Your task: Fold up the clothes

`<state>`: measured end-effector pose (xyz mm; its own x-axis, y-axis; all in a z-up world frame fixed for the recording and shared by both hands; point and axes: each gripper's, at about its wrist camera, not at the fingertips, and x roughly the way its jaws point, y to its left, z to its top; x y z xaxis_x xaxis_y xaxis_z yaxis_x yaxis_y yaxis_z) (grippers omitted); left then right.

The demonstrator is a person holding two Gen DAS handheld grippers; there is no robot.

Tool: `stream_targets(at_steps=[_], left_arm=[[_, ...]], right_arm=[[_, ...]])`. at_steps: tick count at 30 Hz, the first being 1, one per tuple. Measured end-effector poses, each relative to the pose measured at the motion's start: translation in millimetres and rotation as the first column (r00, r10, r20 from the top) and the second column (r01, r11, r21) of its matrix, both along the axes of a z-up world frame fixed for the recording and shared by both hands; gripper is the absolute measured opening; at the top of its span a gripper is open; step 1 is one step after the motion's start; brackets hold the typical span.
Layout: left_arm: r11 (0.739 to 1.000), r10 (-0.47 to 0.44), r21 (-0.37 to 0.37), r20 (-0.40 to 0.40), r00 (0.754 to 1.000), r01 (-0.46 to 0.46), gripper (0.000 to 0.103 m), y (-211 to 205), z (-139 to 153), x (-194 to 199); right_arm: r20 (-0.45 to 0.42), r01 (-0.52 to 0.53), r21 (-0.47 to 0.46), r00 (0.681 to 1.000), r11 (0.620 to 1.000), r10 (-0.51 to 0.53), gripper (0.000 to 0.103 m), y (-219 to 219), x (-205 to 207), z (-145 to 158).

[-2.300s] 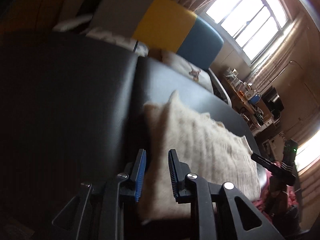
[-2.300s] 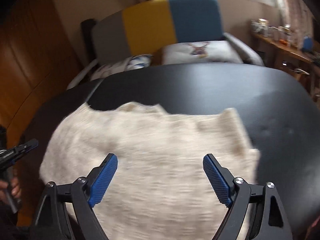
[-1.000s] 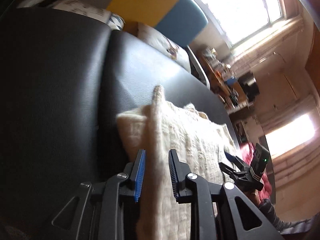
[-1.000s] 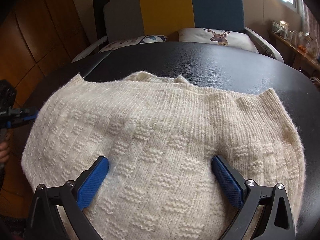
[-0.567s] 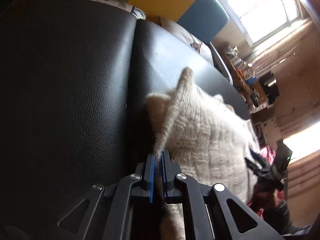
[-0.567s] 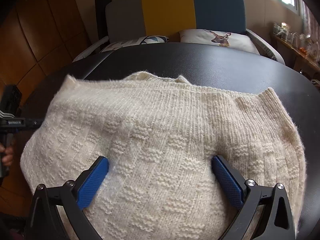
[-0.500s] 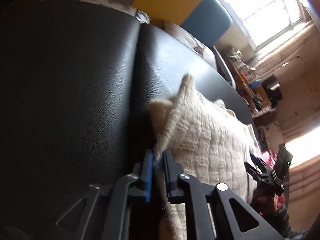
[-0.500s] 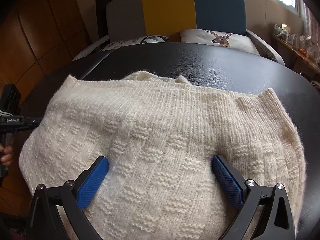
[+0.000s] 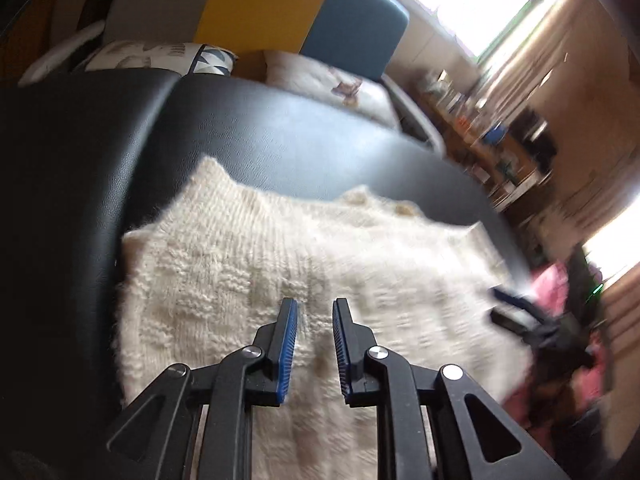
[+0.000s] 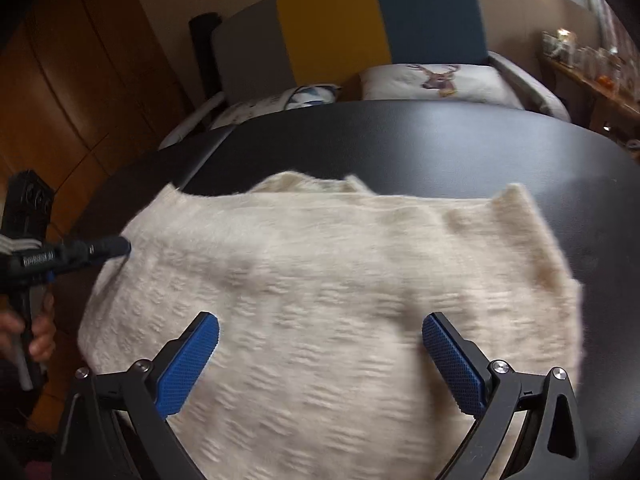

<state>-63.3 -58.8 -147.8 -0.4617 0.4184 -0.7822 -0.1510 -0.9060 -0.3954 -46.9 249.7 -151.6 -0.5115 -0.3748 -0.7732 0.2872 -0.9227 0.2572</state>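
Note:
A cream knitted sweater (image 9: 240, 272) lies folded on the black padded table (image 9: 280, 140). My left gripper (image 9: 314, 304) hovers over the sweater's near left part, open by a narrow gap with nothing between its blue pads. In the right wrist view the sweater (image 10: 320, 264) spreads across the table (image 10: 440, 140), and my right gripper (image 10: 320, 332) stands wide open above its near edge, holding nothing. The left gripper (image 10: 116, 246), held by a hand (image 10: 40, 340), shows at the sweater's left edge. The right gripper (image 9: 504, 304) appears blurred at the sweater's right side.
A sofa with a grey, yellow and teal back (image 10: 360, 20) stands behind the table, with a deer cushion (image 10: 436, 76) on it. Wooden panels (image 10: 60, 80) are to the left, a cluttered shelf (image 10: 580, 64) to the right. Pink cloth (image 9: 556, 280) lies beyond the table's right edge.
My left gripper has let go of the sweater's raised left edge, opened a little and swung over the sweater. That edge now lies flat. My right gripper stays wide open and has shifted slightly.

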Motion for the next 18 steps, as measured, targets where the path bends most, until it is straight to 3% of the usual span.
stream_targets(at_steps=[4,8,11,18], left_arm=[[1.0,-0.008,-0.001,-0.002,1.0,0.008,0.013,-2.1,-5.6,-2.2],[1.0,-0.015,-0.003,-0.004,1.0,0.015,0.013,-4.1,-11.2,-4.3],[0.995,0.021,0.101,-0.021,1.0,-0.019,0.019,-29.6,-1.9,1.4],[0.975,0.049,0.215,0.032,0.998,-0.055,0.032,-64.5,-24.5,-8.2]], right_arm=[[0.009,0.022,-0.029,1.0,0.999,-0.022,0.103,38.6,1.7,-16.7],[-0.031,0.017,0.09,0.999,0.996,-0.014,0.103,18.6,8.9,-20.9],[-0.044,0.034,0.086,0.999,0.996,-0.03,0.103,17.1,11.3,-19.6],[-0.067,0.044,0.079,0.997,0.996,-0.038,0.103,20.3,16.7,-20.1]])
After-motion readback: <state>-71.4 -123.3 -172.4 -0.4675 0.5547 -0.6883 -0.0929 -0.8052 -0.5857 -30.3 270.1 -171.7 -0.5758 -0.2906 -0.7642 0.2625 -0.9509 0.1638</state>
